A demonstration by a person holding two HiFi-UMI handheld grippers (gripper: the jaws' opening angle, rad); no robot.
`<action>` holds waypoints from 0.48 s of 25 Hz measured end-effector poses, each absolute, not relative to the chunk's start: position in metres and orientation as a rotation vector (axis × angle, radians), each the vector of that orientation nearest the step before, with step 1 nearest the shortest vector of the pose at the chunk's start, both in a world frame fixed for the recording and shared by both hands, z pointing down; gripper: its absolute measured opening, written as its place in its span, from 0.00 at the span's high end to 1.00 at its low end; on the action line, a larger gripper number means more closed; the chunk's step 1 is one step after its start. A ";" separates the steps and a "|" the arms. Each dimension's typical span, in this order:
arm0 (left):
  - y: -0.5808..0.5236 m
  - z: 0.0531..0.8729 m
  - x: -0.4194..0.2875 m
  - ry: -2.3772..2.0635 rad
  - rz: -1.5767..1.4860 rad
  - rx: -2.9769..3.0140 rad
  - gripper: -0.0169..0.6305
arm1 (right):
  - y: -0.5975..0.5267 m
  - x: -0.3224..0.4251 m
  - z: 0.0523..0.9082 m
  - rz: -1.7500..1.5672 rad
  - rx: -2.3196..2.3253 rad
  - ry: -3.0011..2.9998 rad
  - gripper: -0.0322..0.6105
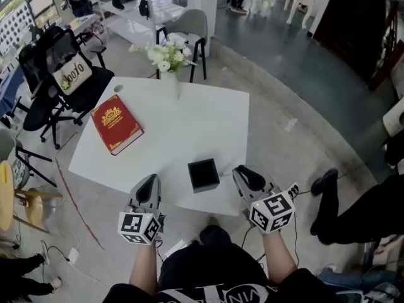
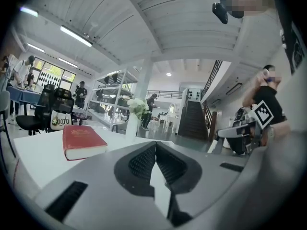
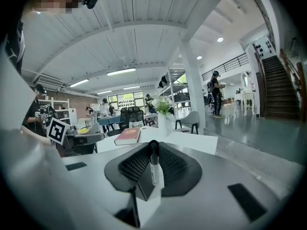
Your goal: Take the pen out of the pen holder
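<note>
The black square pen holder (image 1: 203, 174) stands near the front edge of the white table (image 1: 189, 131), between my two grippers. In the right gripper view a pen (image 3: 154, 169) with a white barrel and a black cap is pinched upright between the ribbed pads, and my right gripper (image 3: 153, 151) is shut on it. In the head view the right gripper (image 1: 245, 174) sits just right of the holder and the pen cannot be made out. My left gripper (image 1: 150, 185) rests left of the holder. Its jaws (image 2: 155, 150) meet with nothing between them.
A red book (image 1: 116, 124) lies on the table's left side, also seen as a red book (image 2: 82, 141) from the left gripper. A vase of white flowers (image 1: 168, 58) stands at the far edge. Chairs (image 1: 60, 74) and people surround the table.
</note>
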State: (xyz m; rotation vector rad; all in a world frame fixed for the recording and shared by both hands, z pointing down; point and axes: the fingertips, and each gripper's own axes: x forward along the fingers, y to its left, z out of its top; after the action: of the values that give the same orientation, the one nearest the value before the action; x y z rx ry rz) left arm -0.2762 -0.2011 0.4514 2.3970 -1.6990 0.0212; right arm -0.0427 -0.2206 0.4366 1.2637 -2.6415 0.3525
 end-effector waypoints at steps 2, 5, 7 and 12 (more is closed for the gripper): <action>-0.202 0.451 -0.276 -1.697 0.022 2.398 0.97 | -0.221 -0.043 0.436 0.355 1.266 -2.641 0.83; -0.203 0.452 -0.277 -1.694 0.020 2.399 0.97 | -0.222 -0.043 0.437 0.355 1.265 -2.639 0.83; -0.204 0.451 -0.277 -1.694 0.016 2.399 0.97 | -0.222 -0.044 0.437 0.355 1.265 -2.639 0.83; -0.205 0.451 -0.276 -1.694 0.012 2.401 0.97 | -0.224 -0.044 0.435 0.351 1.267 -2.643 0.83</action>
State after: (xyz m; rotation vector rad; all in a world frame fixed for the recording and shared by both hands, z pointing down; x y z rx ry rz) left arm -0.2765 -0.2055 0.4508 2.4007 -1.6938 0.0122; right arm -0.0442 -0.2236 0.4355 1.2665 -2.6432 0.3506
